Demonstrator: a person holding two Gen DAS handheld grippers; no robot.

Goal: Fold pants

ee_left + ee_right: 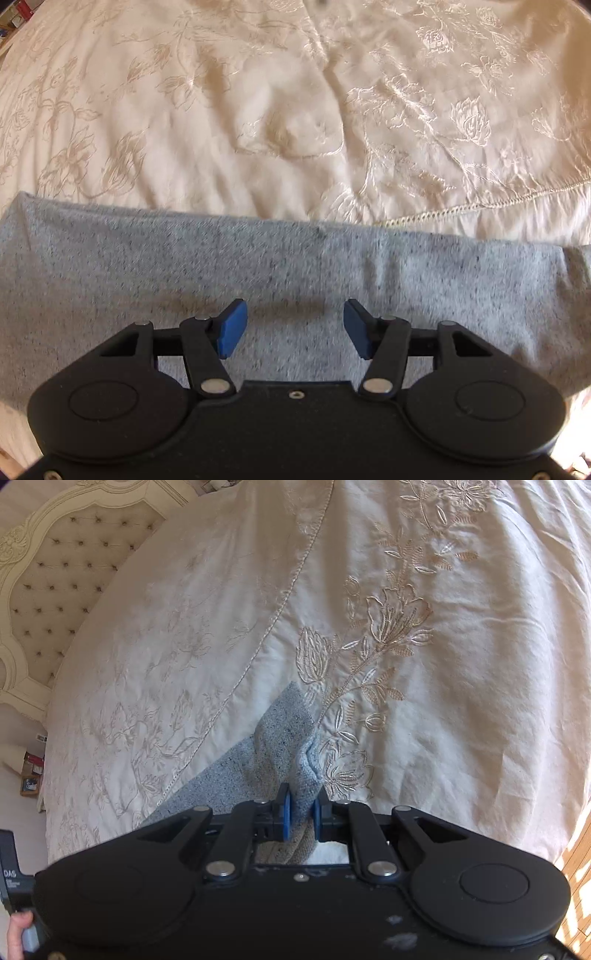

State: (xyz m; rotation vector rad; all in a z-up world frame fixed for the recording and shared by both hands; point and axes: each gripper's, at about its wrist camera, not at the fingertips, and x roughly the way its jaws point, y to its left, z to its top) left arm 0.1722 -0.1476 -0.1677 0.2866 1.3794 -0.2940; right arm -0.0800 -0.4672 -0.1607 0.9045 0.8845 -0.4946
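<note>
Left wrist view first:
Left gripper (294,328): jaws spread wide, blue pads (232,329) apart with nothing between them, poised over the grey cloth.
Pants (280,266): heathered grey fabric lying flat as a broad band across the lower half of the view, its far edge straight against the bedspread.
Bedspread (258,92): cream, embroidered with flowers, wrinkled, with a stitched hem at the right.

Right wrist view:
Right gripper (300,814): jaws pressed together, pinching a bunched fold of the pants (284,738) between its blue pads.
Pants: a grey strip lifted at the pinch, trailing left and away over the bedspread (461,664).
Headboard (62,587): tufted, cream, upper left.
Hand (16,936): partly seen at the lower left edge, gripping a handle.
</note>
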